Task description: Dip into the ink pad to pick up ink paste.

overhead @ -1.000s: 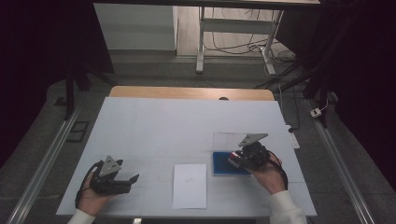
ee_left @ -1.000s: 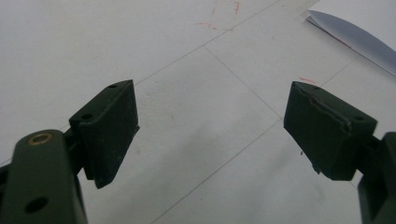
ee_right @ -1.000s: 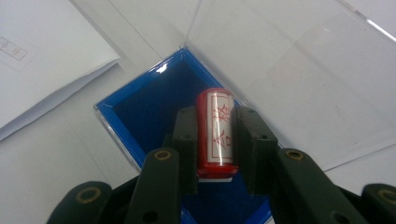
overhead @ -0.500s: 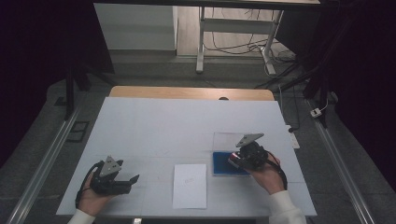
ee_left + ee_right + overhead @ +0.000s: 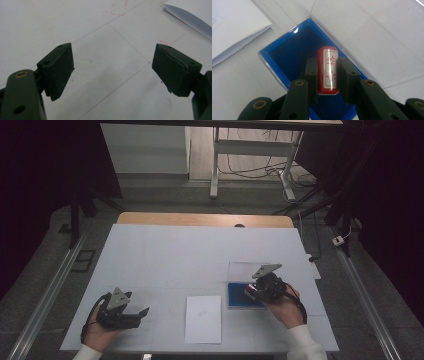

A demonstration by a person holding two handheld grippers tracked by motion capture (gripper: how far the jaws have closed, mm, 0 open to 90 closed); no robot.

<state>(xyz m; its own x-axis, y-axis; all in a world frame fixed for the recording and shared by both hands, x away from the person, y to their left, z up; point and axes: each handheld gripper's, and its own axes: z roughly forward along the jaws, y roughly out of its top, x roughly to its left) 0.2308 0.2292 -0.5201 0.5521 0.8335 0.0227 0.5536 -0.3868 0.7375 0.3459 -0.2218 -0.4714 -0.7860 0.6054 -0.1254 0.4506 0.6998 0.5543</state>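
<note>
**Ana:** White tabletop (image 5: 165,255) under a dim room, with dark floor and a desk frame along the top of the high view. What is on it?

**Ben:** Low and centre in that view lies a sheet of paper (image 5: 203,318). Right of it sits a blue-lined case (image 5: 239,295), its clear lid (image 5: 243,270) folded open toward the top of the frame.

**Ana:** And the right gripper (image 5: 256,291)?

**Ben:** Its jaws are clamped on a red stamp (image 5: 327,70), a small cylinder with a white label and red characters. In the right gripper view the stamp sits mid-frame, directly over the blue lining (image 5: 294,50). I cannot tell whether its lower end touches the lining or hangs just above it.

**Ana:** The other one?

**Ben:** The left gripper (image 5: 142,312) rests at the lower left of the high view, well apart from the paper, jaws spread wide with nothing between them. In its own view there is bare table and a corner of the paper (image 5: 190,18) at upper right.

**Ana:** So how far along?

**Ben:** My guess is early. The stamp is gripped, but it sits at the case. The paper carries only a faint mark I cannot read, so carrying the stamp over and pressing it down seem left to do.
</note>
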